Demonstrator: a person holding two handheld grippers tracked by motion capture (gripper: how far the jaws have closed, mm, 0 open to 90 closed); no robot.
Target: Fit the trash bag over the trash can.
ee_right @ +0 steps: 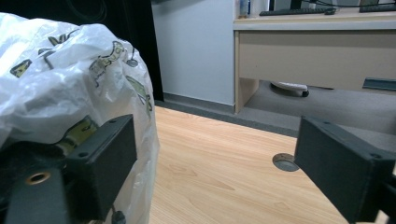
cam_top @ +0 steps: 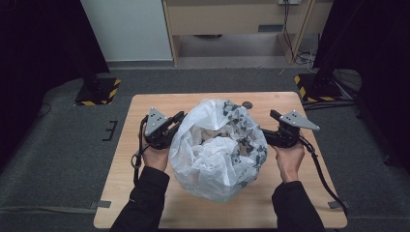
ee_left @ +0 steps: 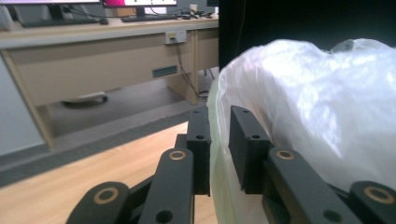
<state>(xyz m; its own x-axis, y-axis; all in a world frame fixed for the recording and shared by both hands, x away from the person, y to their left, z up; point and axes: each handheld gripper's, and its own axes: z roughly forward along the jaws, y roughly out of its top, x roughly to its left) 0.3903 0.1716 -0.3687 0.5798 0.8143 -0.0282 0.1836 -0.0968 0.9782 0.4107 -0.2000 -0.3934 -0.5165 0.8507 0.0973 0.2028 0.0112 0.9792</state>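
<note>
Left gripper (ee_left: pixel 219 154): jaws nearly together, pinching the bag's left edge film. Plastic bag (cam_top: pixel 217 150) sits mid-table (cam_top: pixel 145 104), puffed, printed on its right side. Likely light, soft, slippery, tearable; best gripped at the gathered rim. Right gripper (ee_right: pixel 215 168): jaws spread wide beside the bag, grasping nothing.
</note>
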